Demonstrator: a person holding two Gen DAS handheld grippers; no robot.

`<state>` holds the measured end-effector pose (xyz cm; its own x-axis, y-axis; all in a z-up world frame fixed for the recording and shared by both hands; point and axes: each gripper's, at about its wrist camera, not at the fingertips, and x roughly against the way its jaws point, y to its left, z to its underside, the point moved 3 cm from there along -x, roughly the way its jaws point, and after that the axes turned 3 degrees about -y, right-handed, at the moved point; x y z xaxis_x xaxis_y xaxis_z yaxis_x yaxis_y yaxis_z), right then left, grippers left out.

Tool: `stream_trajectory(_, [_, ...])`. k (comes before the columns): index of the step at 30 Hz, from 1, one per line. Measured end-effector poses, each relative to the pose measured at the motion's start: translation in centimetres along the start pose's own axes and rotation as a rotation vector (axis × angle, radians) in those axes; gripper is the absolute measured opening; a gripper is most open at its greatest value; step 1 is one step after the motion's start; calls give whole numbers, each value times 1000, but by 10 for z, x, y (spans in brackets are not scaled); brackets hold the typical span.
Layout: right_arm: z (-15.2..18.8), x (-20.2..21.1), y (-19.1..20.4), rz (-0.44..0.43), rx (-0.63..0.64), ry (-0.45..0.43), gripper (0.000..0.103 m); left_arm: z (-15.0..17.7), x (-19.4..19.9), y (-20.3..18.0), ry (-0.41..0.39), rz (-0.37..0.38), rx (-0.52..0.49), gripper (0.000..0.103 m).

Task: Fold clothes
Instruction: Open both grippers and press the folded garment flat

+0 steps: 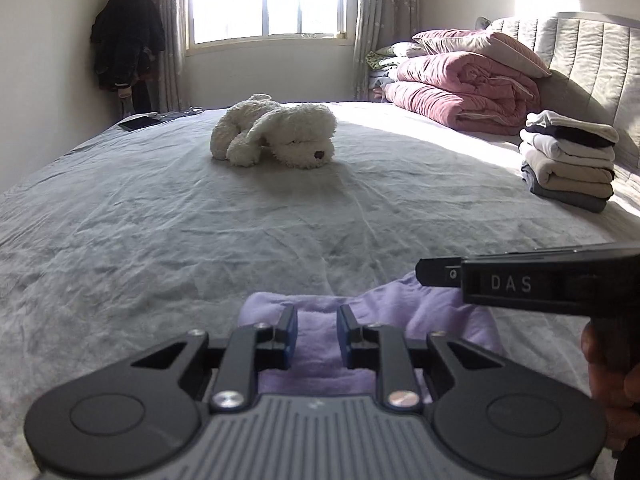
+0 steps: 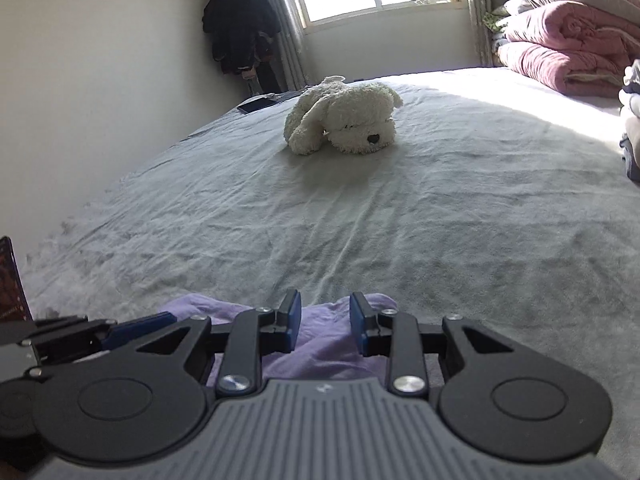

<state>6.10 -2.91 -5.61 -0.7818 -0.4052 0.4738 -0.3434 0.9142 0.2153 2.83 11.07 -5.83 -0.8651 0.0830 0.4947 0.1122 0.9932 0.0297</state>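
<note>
A lilac garment (image 1: 316, 344) lies bunched on the grey bed sheet (image 1: 200, 220) at the near edge. My left gripper (image 1: 317, 316) hovers right over it, jaws apart, with the cloth showing through the gap and neither pad pressing on it. My right gripper (image 2: 325, 304) stands open over the same garment (image 2: 324, 348), close beside the left one. The right gripper (image 1: 426, 272) comes in from the right in the left wrist view, with a hand (image 1: 612, 380) on its grip. In the right wrist view the left gripper (image 2: 160, 320) shows low at the left.
A white plush dog (image 1: 276, 132) lies mid-bed. A stack of folded clothes (image 1: 568, 160) sits at the right, before the headboard (image 1: 592, 60). Pink quilts and pillows (image 1: 464, 88) are piled at the far right. A dark tablet (image 1: 138, 122) rests at the far-left corner; dark coats (image 1: 126, 36) hang beyond.
</note>
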Motion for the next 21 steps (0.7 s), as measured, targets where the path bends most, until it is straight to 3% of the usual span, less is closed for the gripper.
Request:
stream_trajectory(4, [13,-14,3,16,95,40,30,14,-15,6,-6,-31,-60,20])
stream_trajectory(6, [18,-20,-6,64,113,64,15,21,-16,11,-22,-43,-69,20])
stream_trajectory(9, [17,-21,-25,85,52,66,1,19,-12,24,-26,-57,-17,20])
stream_trajectory(12, [11,-14,-29,82,10,46,2,18,-7,39,-29,-64,42,23])
stream_trajectory(16, [4,-7,-17,54,25,2,16,7,2,44,-53,-55,65,24])
stream_trajectory(21, [5,-20,2,-1,63,33,17,-6,-6,27,-47,47,4,24])
